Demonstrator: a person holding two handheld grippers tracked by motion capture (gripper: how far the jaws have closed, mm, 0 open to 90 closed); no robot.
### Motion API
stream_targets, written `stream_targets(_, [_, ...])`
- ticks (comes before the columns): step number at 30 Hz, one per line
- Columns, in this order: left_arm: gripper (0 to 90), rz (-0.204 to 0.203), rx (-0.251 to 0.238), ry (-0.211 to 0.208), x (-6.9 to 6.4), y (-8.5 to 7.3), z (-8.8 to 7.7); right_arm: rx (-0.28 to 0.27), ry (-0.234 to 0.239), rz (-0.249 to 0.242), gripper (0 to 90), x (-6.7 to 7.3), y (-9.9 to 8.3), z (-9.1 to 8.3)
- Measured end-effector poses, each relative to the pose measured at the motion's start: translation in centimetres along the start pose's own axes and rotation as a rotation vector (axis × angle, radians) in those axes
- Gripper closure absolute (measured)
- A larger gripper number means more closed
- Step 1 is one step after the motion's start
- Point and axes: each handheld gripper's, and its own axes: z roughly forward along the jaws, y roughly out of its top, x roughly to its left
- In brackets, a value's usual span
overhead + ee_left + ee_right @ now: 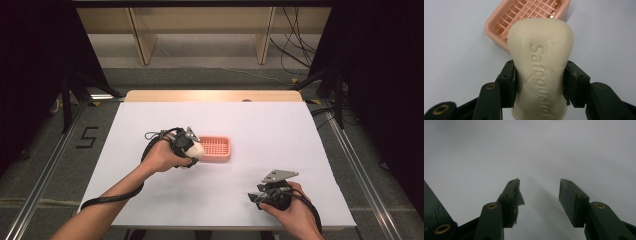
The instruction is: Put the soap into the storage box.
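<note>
My left gripper [540,80] is clamped on the soap bar [540,62], poised just beside the pink soap dish [216,148] and not yet in it, while my right gripper [540,202] idles open, well apart

Cream soap bar [540,72], rounded and waisted at mid-length, with the word "Safeguard" and a shield emblem embossed along its upper face. The bar is clamped at its narrow waist between the 2 black jaws of the left gripper [540,85], 1 pad pressing each side, its broad end pointing away toward the pink soap dish [496,32]. Pink soap dish: rectangular, rounded corners, slatted grid floor, lying flat and empty. In the high view, the soap bar [196,151] sits at the dish's [216,149] left edge.
</note>
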Motion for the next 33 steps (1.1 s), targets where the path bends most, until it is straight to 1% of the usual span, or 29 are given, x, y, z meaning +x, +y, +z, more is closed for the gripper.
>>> stream_targets(5, [49.6,0.004,-0.004,-0.003,0.1,0.1,0.1,0.006,0.001,0.002,51.8,0.0,0.0,0.0])
stream_targets(6, [49.6,-0.006,-0.010,-0.003,0.0,0.2,0.1,0.006,0.001,0.003,51.8,0.0,0.0,0.0])
stream_targets(7, [49.6,-0.006,-0.010,-0.003,0.0,0.2,0.1,0.006,0.001,0.003,51.8,0.0,0.0,0.0])
stream_targets(9, [49.6,0.001,-0.010,0.002,0.1,0.3,0.1,0.006,0.002,0.003,51.8,0.0,0.0,0.0])
stream_targets(10, [49.6,0.005,-0.008,0.000,0.2,0.4,0.1,0.018,0.008,0.001,51.8,0.0,0.0,-0.1])
stream_targets(11, [49.6,-0.005,-0.009,0.000,0.2,0.4,0.1,0.017,0.007,0.000,51.8,0.0,0.0,-0.1])
stream_targets(12, [49.6,-0.005,-0.009,0.000,0.2,0.4,0.1,0.017,0.007,0.000,51.8,0.0,0.0,-0.1])
stream_targets(13, [49.6,-0.020,-0.029,0.002,0.1,0.5,0.2,0.017,0.006,0.000,51.8,0.0,0.0,-0.1])
stream_targets(14, [49.6,-0.009,-0.010,0.000,0.1,0.5,0.1,0.017,0.006,0.000,51.8,0.0,0.0,-0.1])
stream_targets(15, [49.6,-0.015,-0.019,0.000,0.1,0.6,0.1,0.004,0.002,0.001,51.8,0.0,0.0,0.0])
stream_targets(16, [49.6,-0.025,-0.031,0.000,0.0,0.7,0.2,0.005,0.001,0.000,51.8,0.0,0.0,0.0])
stream_targets(17, [49.6,0.006,-0.011,0.000,0.2,0.7,0.0,0.005,0.002,-0.001,51.8,0.0,0.0,0.0])
stream_targets(18, [49.6,-0.006,-0.017,-0.001,0.2,0.8,0.1,0.017,0.006,-0.002,51.8,-0.1,0.0,-0.1])
stream_targets(19, [49.6,-0.022,-0.035,0.003,0.0,0.9,0.2,0.015,0.005,-0.005,51.8,-0.1,0.0,-0.1])
stream_targets(20, [49.6,-0.018,-0.035,0.004,0.1,0.9,0.2,0.014,0.005,-0.007,51.7,-0.1,0.0,-0.1])
stream_targets(21, [49.6,0.018,-0.008,0.000,0.3,1.0,0.0,0.015,0.004,-0.005,51.7,-0.1,0.0,-0.1])
stream_targets(22, [49.6,0.018,-0.008,0.000,0.3,1.0,0.0,0.015,0.004,-0.005,51.7,-0.1,0.0,-0.1])
stream_targets(23, [49.6,-0.011,-0.033,0.001,0.2,1.1,0.1,0.004,0.000,-0.006,51.7,-0.1,0.0,0.0])
stream_targets(24, [49.6,-0.011,-0.033,0.001,0.2,1.1,0.1,0.004,0.000,-0.006,51.7,-0.1,0.0,0.0])
stream_targets(26, [49.6,0.015,-0.019,0.003,0.4,1.3,0.0,0.004,0.000,-0.003,51.6,-0.1,0.0,0.0])
stream_targets(27, [49.6,0.006,-0.024,0.002,0.4,1.3,0.1,0.021,0.005,-0.005,51.7,-0.1,0.0,-0.1])
stream_targets(29, [49.6,0.011,-0.021,0.003,0.4,1.4,0.0,0.015,0.005,-0.006,51.7,-0.1,0.0,-0.1])
stream_targets(30, [49.6,0.017,-0.020,0.005,0.5,1.5,0.0,0.020,0.010,0.009,51.6,0.0,0.0,-0.1])
stream_targets(31, [49.6,0.017,-0.020,0.005,0.5,1.5,0.0,0.020,0.010,0.009,51.6,0.0,0.0,-0.1])
stream_targets(32, [49.6,0.012,-0.030,0.008,0.5,1.5,0.1,0.020,0.011,0.008,51.6,0.0,0.0,-0.1])
stream_targets(33, [49.6,-0.007,-0.046,0.004,0.4,1.6,0.2,0.021,0.011,0.009,51.7,0.0,0.0,-0.1])
